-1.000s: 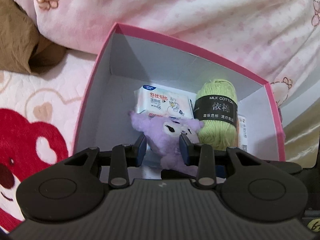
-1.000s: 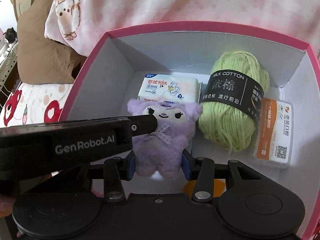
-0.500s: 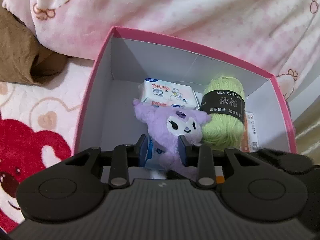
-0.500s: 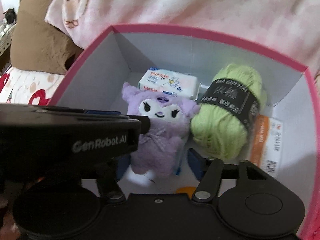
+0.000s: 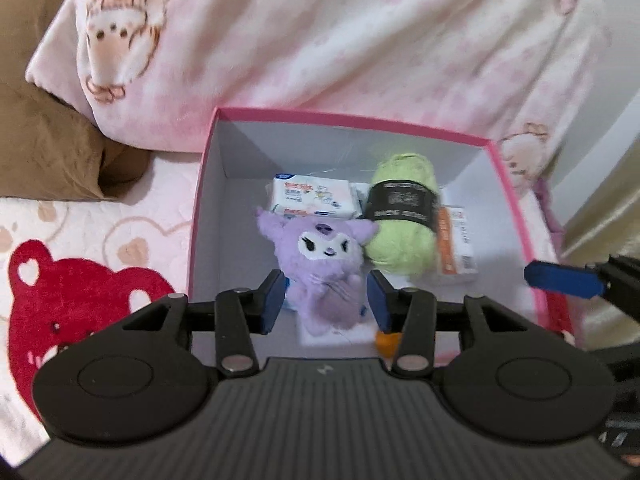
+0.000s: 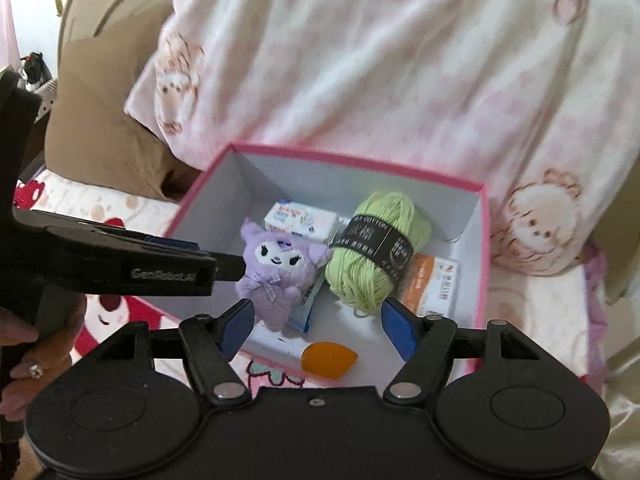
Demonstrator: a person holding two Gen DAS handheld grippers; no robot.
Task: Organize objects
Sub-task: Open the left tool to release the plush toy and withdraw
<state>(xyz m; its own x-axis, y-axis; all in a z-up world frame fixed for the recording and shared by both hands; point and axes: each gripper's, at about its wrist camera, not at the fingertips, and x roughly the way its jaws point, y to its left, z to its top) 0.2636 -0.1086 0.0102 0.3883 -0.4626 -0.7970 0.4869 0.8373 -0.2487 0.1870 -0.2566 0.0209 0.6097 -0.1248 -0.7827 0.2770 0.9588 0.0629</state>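
A pink box [image 5: 202, 216] [image 6: 482, 264] with white walls sits on the bed. In it a purple plush toy [image 5: 320, 264] [image 6: 276, 276] lies face up on a blue-white packet [image 6: 306, 310]. Behind it is a tissue pack [image 5: 314, 200] [image 6: 302, 220], and to its right a green yarn ball [image 5: 402, 216] [image 6: 376, 256] and an orange-white packet [image 5: 456, 240] [image 6: 434, 286]. My left gripper [image 5: 326, 302] hovers over the plush, jaws opening, pads clear of it. My right gripper [image 6: 318, 330] is opening too, with nothing between its pads. An orange sponge [image 6: 328, 360] lies at the box front.
A pink blanket with bear prints [image 5: 360, 40] [image 6: 400, 80] lies behind the box, and a brown pillow [image 5: 52, 148] is at the back left. A sheet with a red bear [image 5: 72, 300] covers the bed. A person's hand with a ring [image 6: 24, 360] holds the left gripper.
Both grippers have risen away from the box. The right jaws let go of the plush and spread wide. The left jaws widened off it. The plush stays lying in the box.
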